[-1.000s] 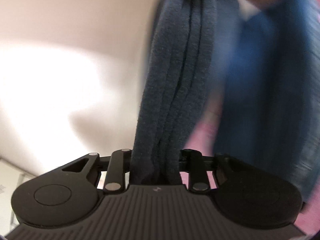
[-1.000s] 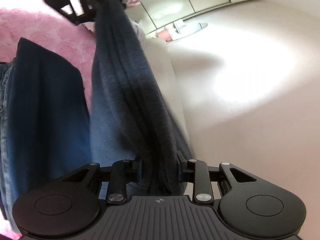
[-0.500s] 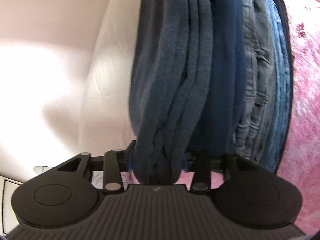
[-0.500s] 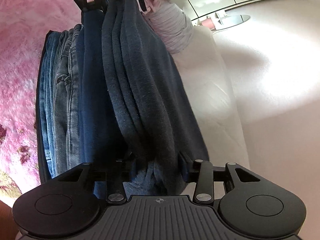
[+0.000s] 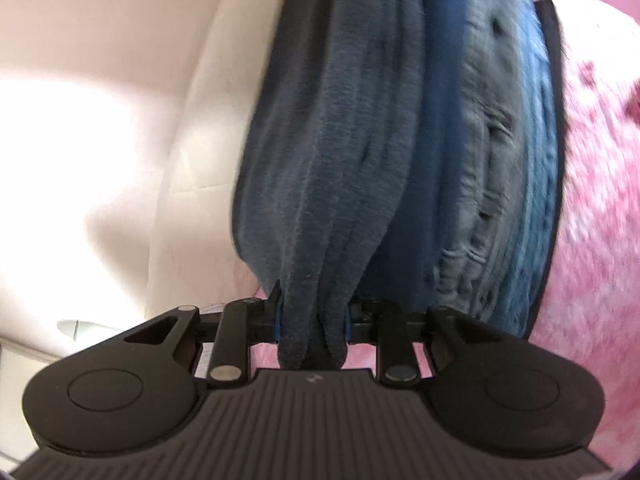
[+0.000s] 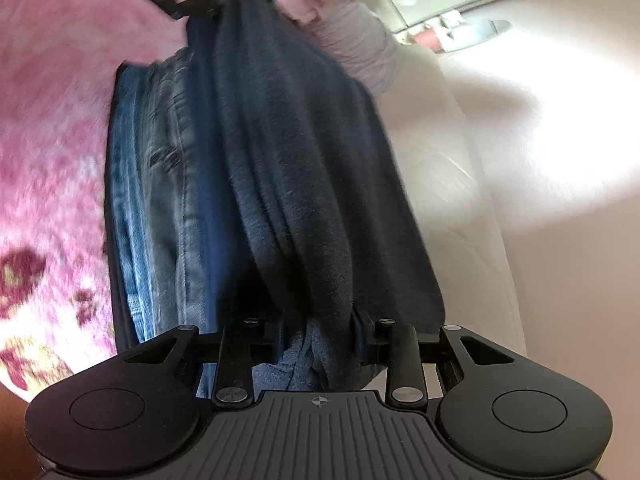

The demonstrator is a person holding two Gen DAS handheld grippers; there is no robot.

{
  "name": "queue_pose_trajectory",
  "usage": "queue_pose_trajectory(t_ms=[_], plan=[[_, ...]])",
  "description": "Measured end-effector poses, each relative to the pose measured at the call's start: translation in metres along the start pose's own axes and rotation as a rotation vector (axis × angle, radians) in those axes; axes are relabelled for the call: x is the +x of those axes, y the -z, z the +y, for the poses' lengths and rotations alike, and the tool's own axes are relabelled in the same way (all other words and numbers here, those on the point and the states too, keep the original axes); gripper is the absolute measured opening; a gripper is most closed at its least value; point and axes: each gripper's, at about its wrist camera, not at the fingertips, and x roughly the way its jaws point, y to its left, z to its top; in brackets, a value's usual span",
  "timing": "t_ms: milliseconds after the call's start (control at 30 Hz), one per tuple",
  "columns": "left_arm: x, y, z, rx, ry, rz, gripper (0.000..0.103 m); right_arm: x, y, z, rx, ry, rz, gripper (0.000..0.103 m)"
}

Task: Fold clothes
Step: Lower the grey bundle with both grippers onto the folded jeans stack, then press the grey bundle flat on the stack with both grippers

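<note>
- The left gripper is clenched on one end of a dark blue fleece garment; several bunched layers of cloth pass between its fingers.
- The right gripper is clenched on the opposite end of the same garment, with layers gathered between its fingers.
- In the right wrist view, the left gripper appears at the far end of the garment, with a person's sleeve behind it.
- The garment hangs between the two grippers as a multi-layer bundle, already doubled on itself.
- A stack of folded clothes, denim among them, lies directly alongside the garment; whether the two touch cannot be told.
- The stack rests on a pink blanket. On the garment's side away from the stack there is a white cushion.
- Step in hand, as a judgement: carrying the folded garment to the stack for placing.
- The next move calls for both ends kept level, the bundle squared to the stack's edges, and both grips let go together so the layers do not slip apart.
</note>
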Motion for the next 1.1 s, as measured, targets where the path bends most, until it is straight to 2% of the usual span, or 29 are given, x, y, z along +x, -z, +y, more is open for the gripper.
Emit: queue_pose_trajectory(t_ms=[233, 367, 467, 567, 667, 767, 800, 833, 867, 967, 1000, 1100], plan=[[0.012, 0.006, 0.004, 0.047, 0.016, 0.024, 0.023, 0.015, -0.007, 0.012, -0.061, 0.000, 0.006, 0.033], [0.008, 0.014, 0.020, 0.044, 0.040, 0.027, 0.031, 0.014, -0.011, 0.014, -0.071, -0.010, 0.010, 0.036], [-0.002, 0.023, 0.037, 0.011, 0.075, 0.040, 0.037, 0.004, -0.013, 0.006, -0.026, -0.038, 0.020, 0.038], [-0.016, 0.033, 0.061, -0.087, 0.097, 0.037, 0.037, -0.003, -0.015, -0.012, 0.095, -0.085, 0.026, 0.038], [-0.023, 0.040, 0.097, -0.266, 0.092, 0.049, 0.036, 0.004, -0.015, -0.032, 0.245, -0.137, 0.031, 0.038], [-0.012, 0.042, 0.134, -0.433, 0.098, 0.073, 0.036, 0.010, -0.016, -0.051, 0.395, -0.189, 0.036, 0.038], [-0.005, 0.038, 0.146, -0.496, 0.120, 0.086, 0.036, 0.012, -0.017, -0.058, 0.445, -0.207, 0.037, 0.038], [-0.005, 0.016, 0.148, -0.542, 0.142, 0.095, 0.036, 0.014, -0.017, -0.064, 0.495, -0.224, 0.039, 0.038], [0.002, 0.015, 0.152, -0.584, 0.171, 0.107, 0.035, 0.016, -0.017, -0.071, 0.545, -0.241, 0.040, 0.038], [-0.010, 0.011, 0.104, -0.599, 0.303, 0.172, 0.032, 0.022, -0.018, -0.090, 0.695, -0.293, 0.045, 0.038], [-0.013, 0.004, 0.074, -0.581, 0.311, 0.176, 0.031, 0.023, -0.017, -0.091, 0.712, -0.301, 0.046, 0.038], [-0.027, 0.010, 0.057, -0.533, 0.287, 0.164, 0.030, 0.024, -0.013, -0.087, 0.721, -0.313, 0.046, 0.038]])
